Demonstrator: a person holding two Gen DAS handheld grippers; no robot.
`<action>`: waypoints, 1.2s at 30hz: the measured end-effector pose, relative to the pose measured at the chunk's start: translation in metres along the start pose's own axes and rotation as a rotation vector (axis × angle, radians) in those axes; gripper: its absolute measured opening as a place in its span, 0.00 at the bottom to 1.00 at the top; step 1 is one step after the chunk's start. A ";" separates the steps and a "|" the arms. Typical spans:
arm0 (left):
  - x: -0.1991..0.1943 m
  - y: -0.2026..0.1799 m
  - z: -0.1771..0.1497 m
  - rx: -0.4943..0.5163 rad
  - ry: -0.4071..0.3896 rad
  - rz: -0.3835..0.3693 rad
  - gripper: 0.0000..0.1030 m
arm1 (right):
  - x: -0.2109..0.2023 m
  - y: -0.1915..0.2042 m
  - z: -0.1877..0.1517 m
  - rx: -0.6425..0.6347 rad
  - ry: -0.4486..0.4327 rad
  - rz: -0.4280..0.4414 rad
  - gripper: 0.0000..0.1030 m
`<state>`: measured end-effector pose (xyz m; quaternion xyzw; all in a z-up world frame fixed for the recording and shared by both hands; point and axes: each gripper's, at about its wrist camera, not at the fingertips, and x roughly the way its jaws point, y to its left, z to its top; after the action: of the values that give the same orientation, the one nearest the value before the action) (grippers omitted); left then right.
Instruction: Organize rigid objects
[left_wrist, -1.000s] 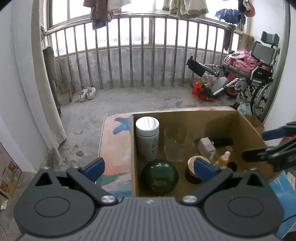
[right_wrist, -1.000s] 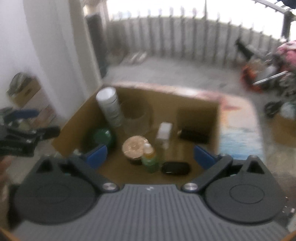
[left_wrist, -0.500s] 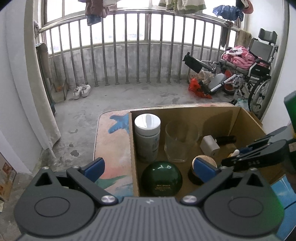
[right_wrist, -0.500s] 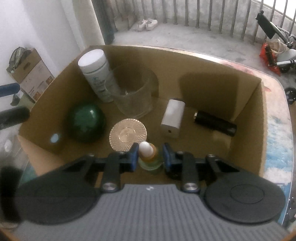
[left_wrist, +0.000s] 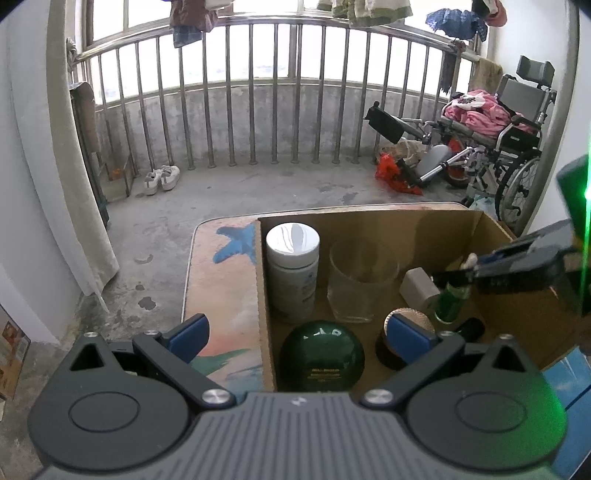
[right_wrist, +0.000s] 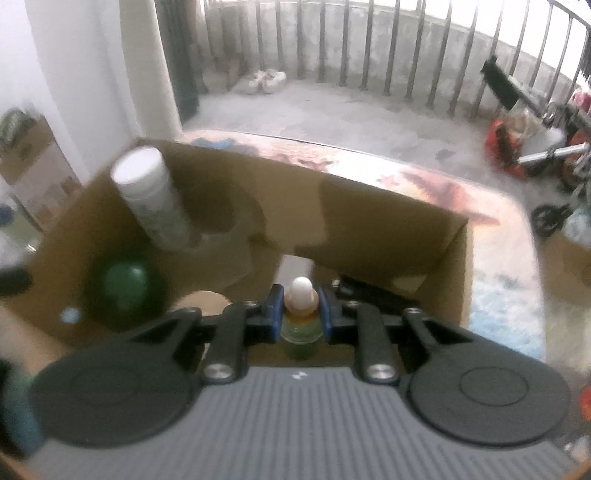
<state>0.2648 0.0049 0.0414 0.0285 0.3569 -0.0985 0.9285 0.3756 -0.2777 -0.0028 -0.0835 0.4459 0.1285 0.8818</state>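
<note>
A cardboard box (left_wrist: 369, 225) sits on a patterned table (left_wrist: 221, 280). In it stand a white-lidded jar (left_wrist: 292, 269), a clear glass (left_wrist: 362, 280), a green ball (left_wrist: 321, 360), a gold-lidded jar (left_wrist: 406, 321), a white block (left_wrist: 419, 288) and a black tube (left_wrist: 471, 328). My right gripper (right_wrist: 301, 312) is shut on a small green dropper bottle (right_wrist: 301, 325) and holds it lifted inside the box; it also shows in the left wrist view (left_wrist: 452, 299). My left gripper (left_wrist: 295, 332) is open and empty over the box's left wall.
A barred balcony railing (left_wrist: 258, 110) runs behind. A wheelchair (left_wrist: 509, 129) with pink cloth stands at the back right. White shoes (left_wrist: 160, 179) lie on the floor at left. A blue object (left_wrist: 565, 376) lies right of the box.
My right gripper came down into the box, shut on the dropper bottle and has lifted it. My left gripper stays open and has barely moved.
</note>
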 end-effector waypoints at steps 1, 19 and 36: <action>0.000 0.000 0.000 -0.002 0.001 0.000 1.00 | 0.006 0.002 -0.002 -0.024 0.016 -0.019 0.18; -0.011 0.010 -0.003 -0.013 -0.024 -0.010 1.00 | -0.039 0.006 -0.005 -0.058 0.149 0.046 0.54; -0.028 0.029 -0.010 -0.062 -0.058 -0.066 1.00 | 0.077 0.029 0.018 -0.078 0.969 -0.108 0.59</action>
<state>0.2434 0.0393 0.0519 -0.0150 0.3335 -0.1190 0.9351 0.4245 -0.2341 -0.0554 -0.1898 0.7949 0.0458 0.5745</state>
